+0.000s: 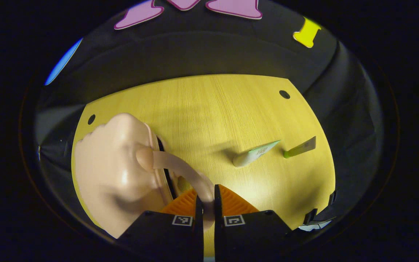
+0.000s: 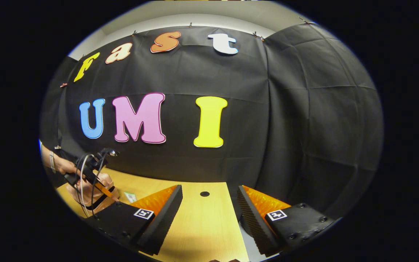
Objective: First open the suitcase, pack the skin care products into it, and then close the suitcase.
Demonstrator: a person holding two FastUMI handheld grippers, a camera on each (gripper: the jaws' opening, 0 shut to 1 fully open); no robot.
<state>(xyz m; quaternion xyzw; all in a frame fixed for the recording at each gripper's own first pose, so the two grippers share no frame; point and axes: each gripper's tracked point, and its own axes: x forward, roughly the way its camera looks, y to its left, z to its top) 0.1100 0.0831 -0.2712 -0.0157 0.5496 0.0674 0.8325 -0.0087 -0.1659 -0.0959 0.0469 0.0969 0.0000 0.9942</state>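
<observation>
A small peach suitcase (image 1: 115,171) stands at the left of the wooden table (image 1: 209,109). Its curved handle (image 1: 180,168) runs to my left gripper (image 1: 206,198), which is shut on it. A dark seam shows along the case's near edge. Two skin care tubes lie to the right: a white and green tube (image 1: 255,153) and a green tube with a grey end (image 1: 300,148). My right gripper (image 2: 209,191) hangs open over the table's far edge, holding nothing. In the right gripper view, a hand holds the left gripper (image 2: 93,174) over the suitcase (image 2: 86,198).
Round holes (image 1: 284,94) mark the tabletop's corners, and another hole (image 2: 204,194) lies between my right fingers. The black cloth wall (image 2: 304,127) closes in just behind the table. Bare wood lies between the suitcase and the tubes.
</observation>
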